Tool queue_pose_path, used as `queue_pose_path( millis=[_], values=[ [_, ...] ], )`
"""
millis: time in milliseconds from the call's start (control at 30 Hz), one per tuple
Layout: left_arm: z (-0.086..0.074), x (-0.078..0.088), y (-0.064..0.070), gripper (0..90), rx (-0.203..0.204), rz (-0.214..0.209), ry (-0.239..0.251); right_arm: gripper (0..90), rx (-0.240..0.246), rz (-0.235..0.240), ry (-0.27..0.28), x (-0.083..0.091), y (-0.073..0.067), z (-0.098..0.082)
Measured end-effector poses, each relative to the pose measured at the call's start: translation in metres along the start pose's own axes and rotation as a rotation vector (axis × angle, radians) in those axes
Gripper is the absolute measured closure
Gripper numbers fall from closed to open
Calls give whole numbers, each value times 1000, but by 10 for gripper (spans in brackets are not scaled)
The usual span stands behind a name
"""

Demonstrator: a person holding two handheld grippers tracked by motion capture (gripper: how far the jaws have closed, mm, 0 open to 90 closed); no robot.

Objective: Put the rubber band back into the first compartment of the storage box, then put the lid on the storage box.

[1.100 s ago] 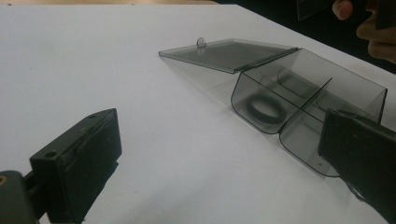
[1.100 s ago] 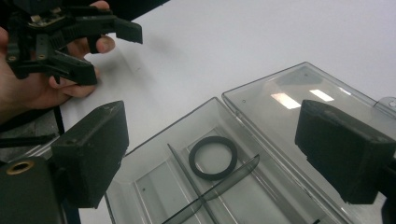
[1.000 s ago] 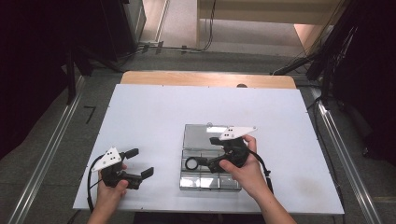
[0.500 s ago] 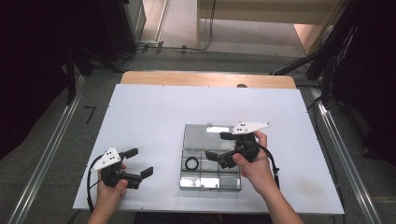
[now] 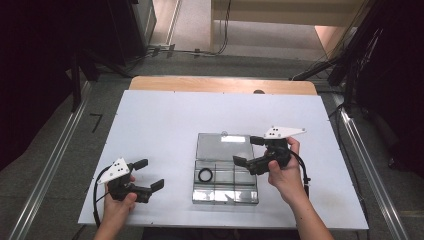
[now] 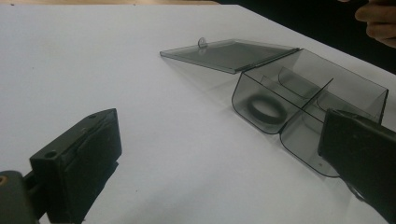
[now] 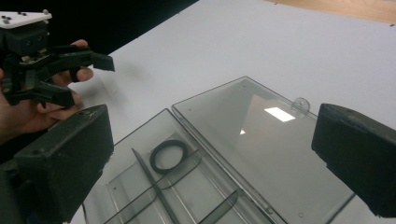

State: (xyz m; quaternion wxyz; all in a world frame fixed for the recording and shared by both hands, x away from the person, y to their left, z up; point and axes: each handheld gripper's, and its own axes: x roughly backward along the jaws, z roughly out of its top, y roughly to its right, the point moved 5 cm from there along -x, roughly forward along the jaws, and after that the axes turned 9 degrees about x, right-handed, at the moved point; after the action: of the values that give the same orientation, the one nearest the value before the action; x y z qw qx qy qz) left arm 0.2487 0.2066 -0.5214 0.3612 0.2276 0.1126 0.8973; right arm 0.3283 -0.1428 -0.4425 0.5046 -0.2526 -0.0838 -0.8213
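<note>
Both your grippers empty, jaws wide apart.
High view: your right gripper (image 5: 248, 151), its jaws just opened, hangs over the clear compartment box (image 5: 225, 196); black ring (image 5: 205, 175) lies in a left compartment. Left gripper view: left gripper (image 6: 219, 158) touches nothing. Right gripper view: nothing between jaws.

A clear smoky plastic box (image 5: 225, 182) lies just below the middle of the high view on the white bench (image 5: 165, 125). Its hinged lid (image 5: 223, 147) is folded open flat toward the top of the frame. A black ring (image 5: 205, 175) lies flat in the box's upper-left compartment.
</note>
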Motion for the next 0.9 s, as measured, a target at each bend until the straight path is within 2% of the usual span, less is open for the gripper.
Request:
queue_pose_path(
  millis=[400, 700, 900],
  values=[
    [0, -1, 1, 1, -4, -2, -8, 0, -44, -37, 3, 6, 20, -10],
    [1, 0, 1, 2, 2, -7, -8, 0, -61, -54, -1, 8, 29, -17],
    [7, 2, -2, 2, 40, -11, 7, 0, -76, -54, -4, 8, 34, -22]
  ],
)
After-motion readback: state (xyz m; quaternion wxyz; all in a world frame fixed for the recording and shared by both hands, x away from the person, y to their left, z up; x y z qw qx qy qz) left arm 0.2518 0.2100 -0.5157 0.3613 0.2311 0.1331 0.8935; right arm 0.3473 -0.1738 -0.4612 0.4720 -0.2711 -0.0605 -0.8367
